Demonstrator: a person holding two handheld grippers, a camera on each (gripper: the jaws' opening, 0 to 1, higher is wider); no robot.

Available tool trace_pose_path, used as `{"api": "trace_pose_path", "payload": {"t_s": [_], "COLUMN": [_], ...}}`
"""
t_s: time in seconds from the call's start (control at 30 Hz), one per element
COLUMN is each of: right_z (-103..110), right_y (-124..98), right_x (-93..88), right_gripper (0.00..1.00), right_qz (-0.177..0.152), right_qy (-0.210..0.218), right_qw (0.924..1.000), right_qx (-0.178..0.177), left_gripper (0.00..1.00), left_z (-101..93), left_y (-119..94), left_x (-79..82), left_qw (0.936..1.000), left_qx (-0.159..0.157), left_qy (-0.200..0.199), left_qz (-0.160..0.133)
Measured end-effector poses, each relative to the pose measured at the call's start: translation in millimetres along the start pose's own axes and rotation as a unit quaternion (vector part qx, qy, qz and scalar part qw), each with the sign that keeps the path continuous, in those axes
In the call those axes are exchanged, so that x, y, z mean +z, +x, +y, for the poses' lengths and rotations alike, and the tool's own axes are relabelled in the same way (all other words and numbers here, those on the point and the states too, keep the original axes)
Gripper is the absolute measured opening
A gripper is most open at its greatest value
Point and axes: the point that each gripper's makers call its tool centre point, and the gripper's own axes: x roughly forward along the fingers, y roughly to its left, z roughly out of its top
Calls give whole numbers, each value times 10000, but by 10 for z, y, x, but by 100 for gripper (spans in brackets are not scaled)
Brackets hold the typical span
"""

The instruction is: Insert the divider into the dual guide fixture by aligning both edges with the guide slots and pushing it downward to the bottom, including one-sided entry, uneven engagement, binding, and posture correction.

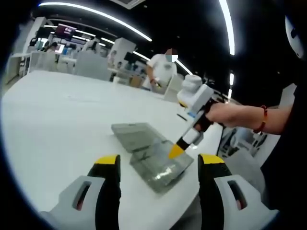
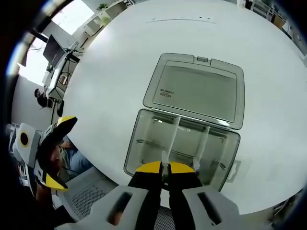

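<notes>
A clear plastic box (image 2: pixel 136 148) lies on the white table with its lid (image 2: pixel 196 88) folded flat behind it. A thin clear divider (image 2: pixel 171 134) stands across the box, its ends at the side walls. My right gripper (image 2: pixel 166 167) is shut on that divider's near top edge. A second divider (image 2: pixel 202 141) stands just to its right. In the left gripper view the right gripper (image 1: pixel 176 151) points its yellow tips down into the box (image 1: pixel 160 175). My left gripper (image 1: pixel 159 162) hangs open in front of the box, holding nothing, and sits off the table edge (image 2: pixel 60 151).
The white table (image 1: pixel 62 110) stretches wide to the left and back. A hand with a red bracelet (image 1: pixel 230 115) holds the right gripper. A person in a white shirt (image 1: pixel 160 69) stands beyond the table, among desks and screens.
</notes>
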Motion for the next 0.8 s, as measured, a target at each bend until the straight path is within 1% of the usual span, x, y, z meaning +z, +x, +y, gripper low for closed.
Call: {"api": "trace_pose_path", "payload": {"t_s": [0.1, 0.17, 0.33, 0.4, 0.43, 0.47, 0.5, 0.57, 0.7, 0.8], "right_z": [-2, 9, 54, 107, 70, 81, 105, 89, 94, 84], "right_y": [1, 7, 21, 68, 91, 102, 125, 169, 194, 231], "right_x": [0, 2, 11, 18, -4, -5, -2, -15, -13, -18], "right_gripper": [0, 0, 0, 0, 0, 0, 0, 0, 0, 1], "right_qz": [22, -30, -268, -432, -413, -455, -521, -599, -706, -738], "right_qy": [11, -46, -213, -156, -251, -270, -187, -388, -274, -324], "right_qw": [10000, 10000, 9994, 9987, 9988, 9985, 9983, 9974, 9970, 9966], "right_qx": [23, 40, 85, 213, 104, 132, 192, 135, 165, 182], "left_gripper": [64, 64, 64, 64, 64, 64, 64, 64, 64, 64], "left_z": [8, 12, 3, -8, -17, -22, -27, -28, -18, -36], "left_y": [-6, -11, -16, -12, -13, -15, -22, -40, -79, -100], "left_x": [-1, -5, -10, -16, -14, -11, -7, -3, -15, -23], "left_qw": [10000, 10000, 10000, 10000, 10000, 10000, 10000, 10000, 9999, 9999], "left_qx": [8, 21, 22, 18, 13, 12, 19, 33, 83, 94], "left_qy": [-2, -8, -17, -7, 5, 7, 15, 36, 53, 74], "left_qz": [-6, 1, -2, 18, 19, 17, 15, 12, 35, 59]}}
